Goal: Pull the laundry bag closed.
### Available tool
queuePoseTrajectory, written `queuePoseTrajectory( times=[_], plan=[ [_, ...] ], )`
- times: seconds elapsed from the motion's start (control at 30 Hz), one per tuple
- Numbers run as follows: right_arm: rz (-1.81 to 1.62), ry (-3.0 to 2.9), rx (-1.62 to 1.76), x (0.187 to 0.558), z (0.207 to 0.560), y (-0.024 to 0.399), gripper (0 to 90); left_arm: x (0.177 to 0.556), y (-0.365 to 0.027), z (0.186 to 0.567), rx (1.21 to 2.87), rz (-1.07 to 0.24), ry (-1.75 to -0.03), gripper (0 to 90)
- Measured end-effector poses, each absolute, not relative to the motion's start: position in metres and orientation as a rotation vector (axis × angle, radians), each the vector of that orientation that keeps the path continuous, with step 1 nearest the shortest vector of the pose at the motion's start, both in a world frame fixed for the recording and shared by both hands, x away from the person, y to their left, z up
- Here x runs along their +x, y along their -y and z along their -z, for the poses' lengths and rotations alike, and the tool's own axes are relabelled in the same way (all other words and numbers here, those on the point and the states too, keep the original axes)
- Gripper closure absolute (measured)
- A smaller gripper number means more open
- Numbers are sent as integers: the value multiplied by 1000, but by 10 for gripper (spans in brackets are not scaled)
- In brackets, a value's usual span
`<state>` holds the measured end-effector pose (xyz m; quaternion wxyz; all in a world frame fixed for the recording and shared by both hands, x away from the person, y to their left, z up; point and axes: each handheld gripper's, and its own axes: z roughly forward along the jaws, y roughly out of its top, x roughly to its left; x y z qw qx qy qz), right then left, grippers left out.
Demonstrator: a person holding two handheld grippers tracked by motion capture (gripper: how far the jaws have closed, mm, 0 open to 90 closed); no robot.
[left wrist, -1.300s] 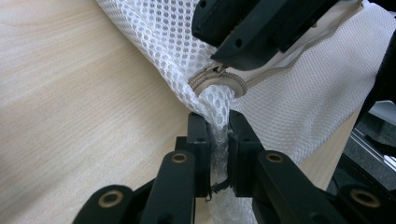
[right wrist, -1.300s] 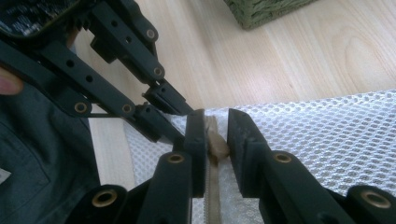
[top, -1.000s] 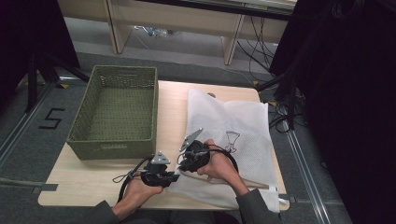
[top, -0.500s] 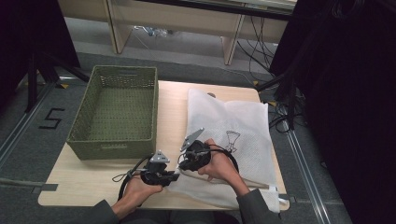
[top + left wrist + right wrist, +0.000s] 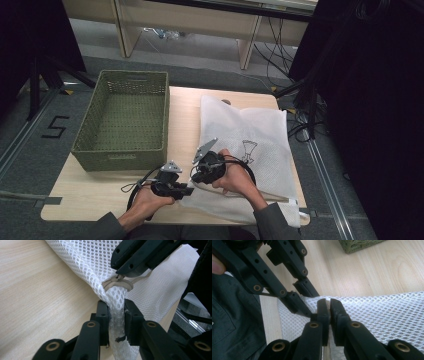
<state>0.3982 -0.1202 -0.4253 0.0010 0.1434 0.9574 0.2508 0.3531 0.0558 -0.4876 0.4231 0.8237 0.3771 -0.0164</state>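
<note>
Left tool (image 5: 116, 315) slackening around the mesh bag's (image 5: 260, 135) gathered neck, right tool (image 5: 329, 308) pinching its cord — the neck could slip free.

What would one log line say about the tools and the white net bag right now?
left tool: jaws just opening, bunched neck of white mesh bag between | right tool: shut on bag edge | green woven basket: empty

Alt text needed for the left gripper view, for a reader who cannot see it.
The left claw pinches a bunched neck of white mesh bag just below its knotted beige drawstring, over a light wooden table. The right claw reaches in from above, onto the knot.
</note>
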Motion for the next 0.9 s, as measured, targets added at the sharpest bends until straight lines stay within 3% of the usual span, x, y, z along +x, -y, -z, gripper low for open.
queuePoseTrajectory(
  times=[0.3, 0.77, 0.9],
  plan=[
    [-782, -2996, 455, 398, 425, 121, 877, 356, -56, 488, 2060, 52, -941, 855],
    [-787, -2986, 445, 393, 423, 128, 879, 357, -61, 488, 2022, 100, -960, 853],
    [-794, -2981, 454, 390, 423, 130, 879, 354, -62, 483, 2036, 60, -950, 867]
  ],
)
